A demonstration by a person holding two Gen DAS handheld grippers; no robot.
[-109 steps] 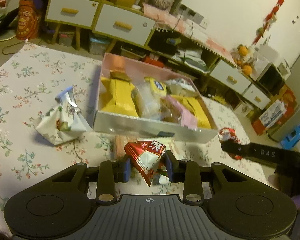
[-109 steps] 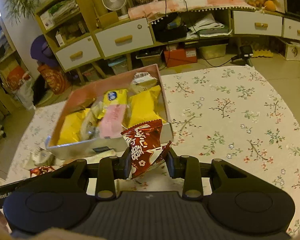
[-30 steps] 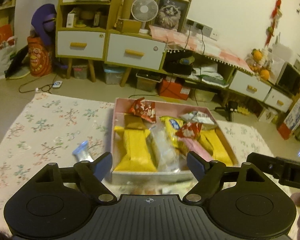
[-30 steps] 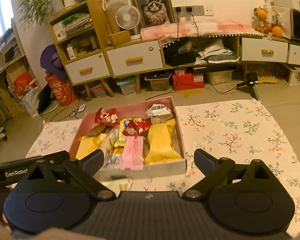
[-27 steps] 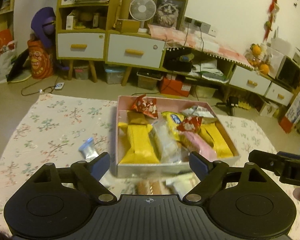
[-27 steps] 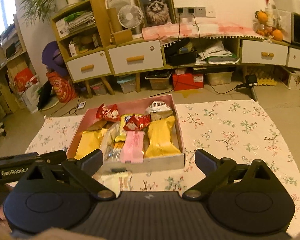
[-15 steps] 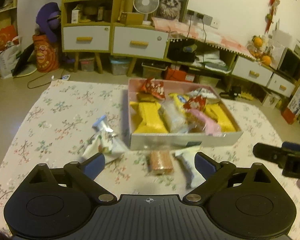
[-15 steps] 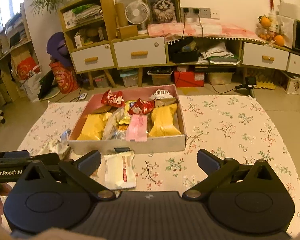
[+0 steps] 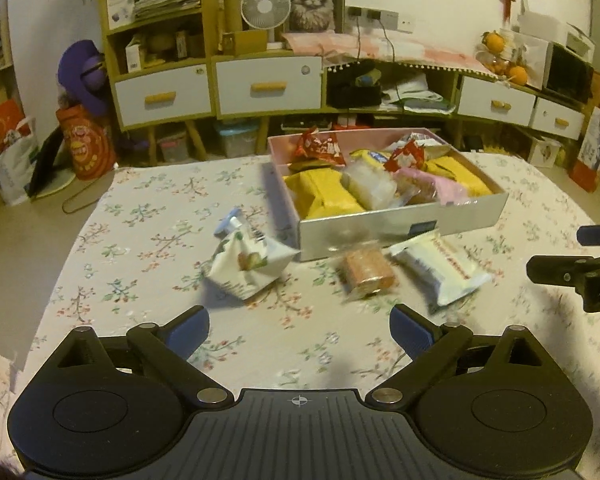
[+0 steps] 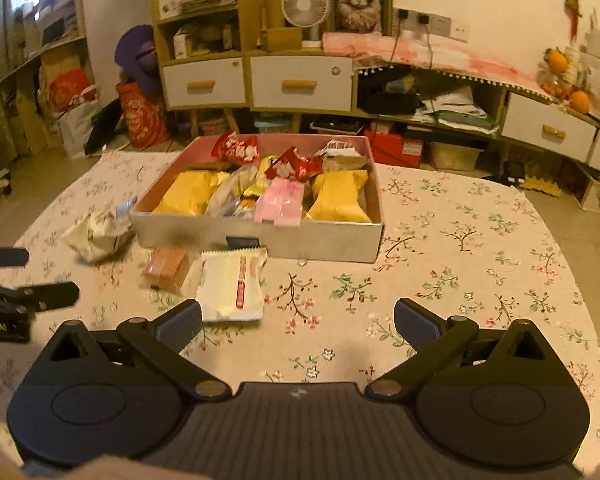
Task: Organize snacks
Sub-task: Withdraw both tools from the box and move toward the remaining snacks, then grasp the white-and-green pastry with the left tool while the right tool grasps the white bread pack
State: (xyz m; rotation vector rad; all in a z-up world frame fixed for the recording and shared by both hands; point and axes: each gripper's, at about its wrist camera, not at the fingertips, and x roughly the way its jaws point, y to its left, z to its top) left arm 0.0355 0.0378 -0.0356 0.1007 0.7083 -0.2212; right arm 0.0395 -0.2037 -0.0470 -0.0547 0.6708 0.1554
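My left gripper (image 9: 299, 330) is spread wide with nothing between its fingers, over bare floral tablecloth (image 9: 148, 248) near the table's front edge. My right gripper (image 10: 298, 322) is released just as wide and is also empty. Just past them three loose snacks lie on the cloth: a white packet (image 10: 232, 286) with a red stripe, a small orange-pink packet (image 10: 168, 266) beside it, and a crumpled white pouch (image 9: 248, 264) further toward the left edge. All three sit close to the front wall of the box (image 10: 320, 242), at the middle of the table. Inside it I see yellow bags (image 10: 340, 196), a pink packet (image 10: 282, 200) and red wrappers (image 10: 236, 148) toward the back wall.
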